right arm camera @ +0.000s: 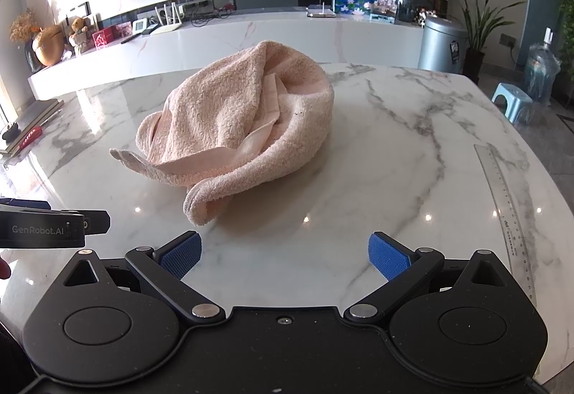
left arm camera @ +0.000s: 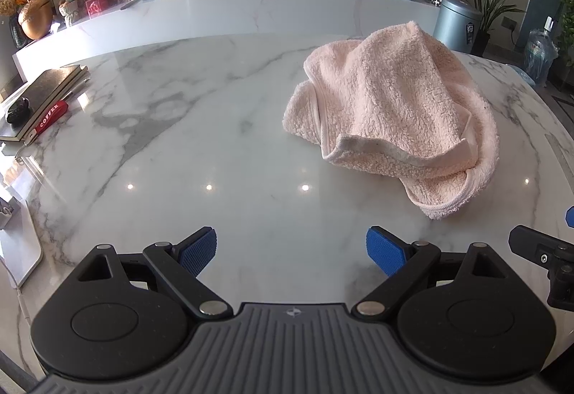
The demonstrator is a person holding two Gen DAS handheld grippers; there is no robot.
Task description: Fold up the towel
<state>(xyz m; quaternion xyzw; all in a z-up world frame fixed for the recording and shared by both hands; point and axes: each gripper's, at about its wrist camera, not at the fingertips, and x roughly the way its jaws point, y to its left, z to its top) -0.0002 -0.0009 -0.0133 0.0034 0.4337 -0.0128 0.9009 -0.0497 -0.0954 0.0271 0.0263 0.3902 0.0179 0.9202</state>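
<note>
A pink terry towel lies crumpled in a heap on the white marble table, ahead and to the right in the left wrist view. Seen from the right wrist, the towel sits straight ahead, slightly left, with a hemmed corner pointing left. My left gripper is open, well short of the towel, nothing between its blue pads. My right gripper is open too, its fingers just short of the towel's near fold. Part of the left gripper shows at the left edge of the right wrist view.
Books, a red coffee packet and a small dark object lie at the table's left edge. A clear ruler lies near the right edge. Beyond the table are a white counter, a grey bin, plants, a water jug and a blue stool.
</note>
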